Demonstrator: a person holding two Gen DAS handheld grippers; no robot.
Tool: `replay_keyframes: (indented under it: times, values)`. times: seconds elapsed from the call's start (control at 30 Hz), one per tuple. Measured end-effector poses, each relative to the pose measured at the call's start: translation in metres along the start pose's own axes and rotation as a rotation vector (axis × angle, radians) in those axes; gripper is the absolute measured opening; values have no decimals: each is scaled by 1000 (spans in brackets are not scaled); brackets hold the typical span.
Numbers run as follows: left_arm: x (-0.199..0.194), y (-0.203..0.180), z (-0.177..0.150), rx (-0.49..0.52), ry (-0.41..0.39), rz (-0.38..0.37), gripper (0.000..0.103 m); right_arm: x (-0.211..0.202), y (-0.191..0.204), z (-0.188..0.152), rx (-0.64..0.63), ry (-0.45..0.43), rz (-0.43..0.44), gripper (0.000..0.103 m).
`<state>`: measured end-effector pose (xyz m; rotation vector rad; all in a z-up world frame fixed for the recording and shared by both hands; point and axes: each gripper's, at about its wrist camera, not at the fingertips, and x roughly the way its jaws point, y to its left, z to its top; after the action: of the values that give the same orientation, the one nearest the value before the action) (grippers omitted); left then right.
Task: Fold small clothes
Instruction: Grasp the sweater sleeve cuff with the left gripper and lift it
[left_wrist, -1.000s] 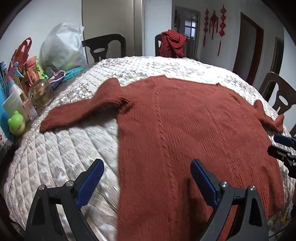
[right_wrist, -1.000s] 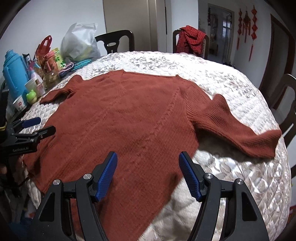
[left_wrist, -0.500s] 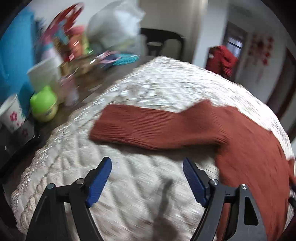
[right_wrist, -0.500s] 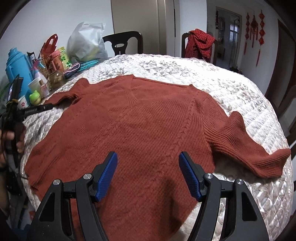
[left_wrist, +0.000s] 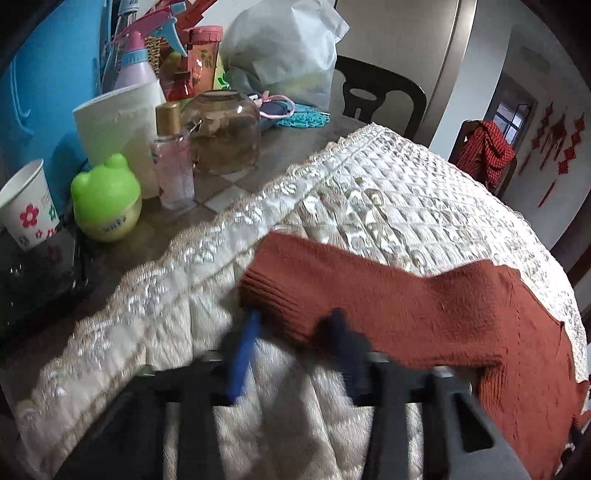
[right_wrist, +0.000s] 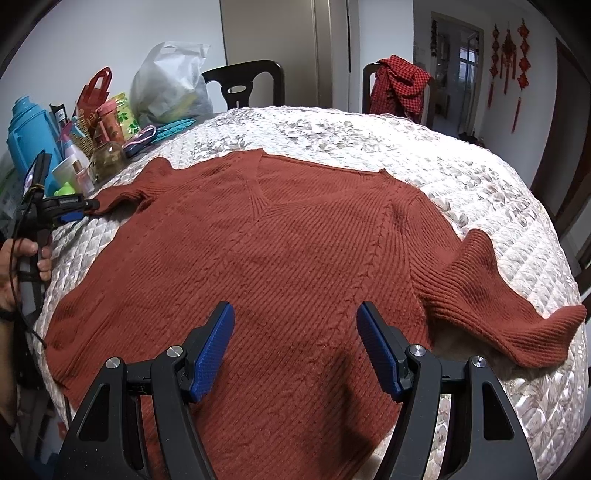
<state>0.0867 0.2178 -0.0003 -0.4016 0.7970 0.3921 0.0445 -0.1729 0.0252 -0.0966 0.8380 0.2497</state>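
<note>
Red-brown knit sweater (right_wrist: 280, 258) lies flat on the quilted table (right_wrist: 461, 177), neck toward the far edge, sleeves along the long way, soft and floppy, best held by a cuff (left_wrist: 273, 291), where the left gripper (left_wrist: 291, 332) is closing while the right gripper (right_wrist: 295, 347) stays wide open.

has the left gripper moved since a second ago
Yes. In the right wrist view the left gripper has gone from the sweater's near hem up its side to the sleeve cuff by the blue flask; its fingers are closing around the cuff.
</note>
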Motion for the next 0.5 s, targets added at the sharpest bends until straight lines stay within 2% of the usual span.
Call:
replay_keyframes:
  times: [0.03,0.1,0.17,0.23,0.37,0.5]
  values:
    - [3,3,3,-9,18,-43,11,0,0,0,1,0,1,69]
    - [4,3,9,-6,32,-99,11,0,-1,0,6,-1,3,69]
    - [-7,-6,15,41,0,-130,11,-1,-3,-2,12,-3,8,69]
    - [-21,-22,23,77,-28,-204,11,-1,-4,-2,16,-4,10,69]
    - [-55,-72,34,177,-85,-350,11,-5,-9,-1,32,-16,14,69]
    - [-79,-136,27,304,-101,-499,11,-11,-15,1,54,-33,17,69]
